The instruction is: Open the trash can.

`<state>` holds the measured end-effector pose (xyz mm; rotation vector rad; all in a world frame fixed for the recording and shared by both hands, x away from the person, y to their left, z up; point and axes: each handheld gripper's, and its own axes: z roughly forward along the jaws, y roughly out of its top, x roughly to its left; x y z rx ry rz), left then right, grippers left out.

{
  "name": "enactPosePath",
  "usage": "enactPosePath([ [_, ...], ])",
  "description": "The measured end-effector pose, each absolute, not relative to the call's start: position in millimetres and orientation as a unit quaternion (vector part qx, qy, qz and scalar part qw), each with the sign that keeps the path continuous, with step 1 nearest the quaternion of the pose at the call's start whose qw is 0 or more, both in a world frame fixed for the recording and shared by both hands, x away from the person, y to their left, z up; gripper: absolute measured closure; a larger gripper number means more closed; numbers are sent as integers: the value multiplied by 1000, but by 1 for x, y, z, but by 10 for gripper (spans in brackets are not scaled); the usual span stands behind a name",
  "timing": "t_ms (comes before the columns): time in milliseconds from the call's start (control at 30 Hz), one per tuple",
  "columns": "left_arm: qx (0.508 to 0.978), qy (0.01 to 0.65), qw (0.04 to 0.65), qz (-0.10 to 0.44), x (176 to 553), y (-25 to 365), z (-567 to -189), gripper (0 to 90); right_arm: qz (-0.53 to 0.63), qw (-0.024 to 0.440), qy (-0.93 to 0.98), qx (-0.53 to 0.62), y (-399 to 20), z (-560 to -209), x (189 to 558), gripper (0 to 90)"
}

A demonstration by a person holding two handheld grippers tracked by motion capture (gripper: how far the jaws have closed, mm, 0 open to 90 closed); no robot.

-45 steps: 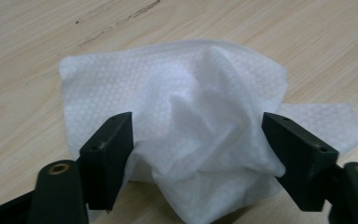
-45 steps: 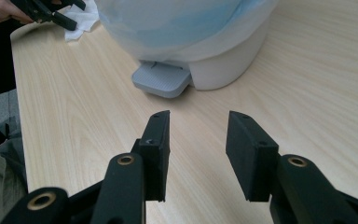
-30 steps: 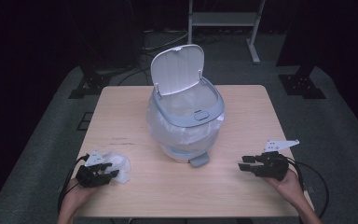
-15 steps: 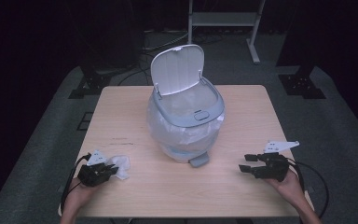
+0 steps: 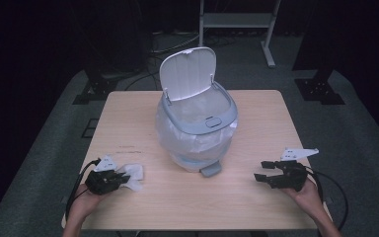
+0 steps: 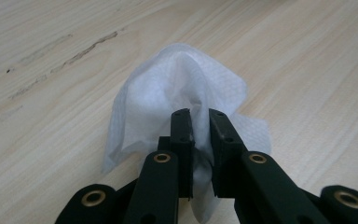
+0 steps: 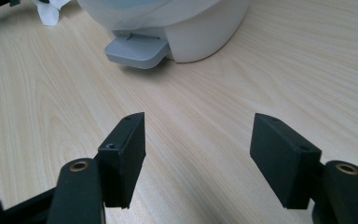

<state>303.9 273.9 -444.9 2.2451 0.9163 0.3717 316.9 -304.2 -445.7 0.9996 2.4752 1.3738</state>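
Observation:
A crumpled white tissue point(image 5: 135, 174) point(image 6: 177, 84) lies on the wooden table point(image 5: 256, 123) at its front left. My left gripper point(image 5: 123, 178) point(image 6: 199, 116) is shut on the tissue's near edge, with a fold pinched between the pads. At the front right, my right gripper point(image 5: 260, 171) point(image 7: 200, 140) hovers low over bare wood; its jaws have just been opening and hold nothing. A white pedal bin point(image 5: 197, 128) with a plastic liner stands mid-table, its lid point(image 5: 186, 74) raised.
The bin's grey pedal point(image 5: 210, 169) point(image 7: 137, 50) sticks out toward the front edge, ahead of the right gripper. Cables trail from both grippers off the table's front. Dark stands and a metal frame point(image 5: 237, 19) sit on the floor behind.
The left gripper's jaws closed onto the tissue, bunching it. The right gripper's jaws spread wider while that hand stayed where it was.

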Motion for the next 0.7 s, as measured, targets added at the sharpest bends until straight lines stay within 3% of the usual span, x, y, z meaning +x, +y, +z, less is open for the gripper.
enactPosePath([
  [700,861,319,372,133,306,269,-399,813,449,71,826,334,-304,-450,317,310],
])
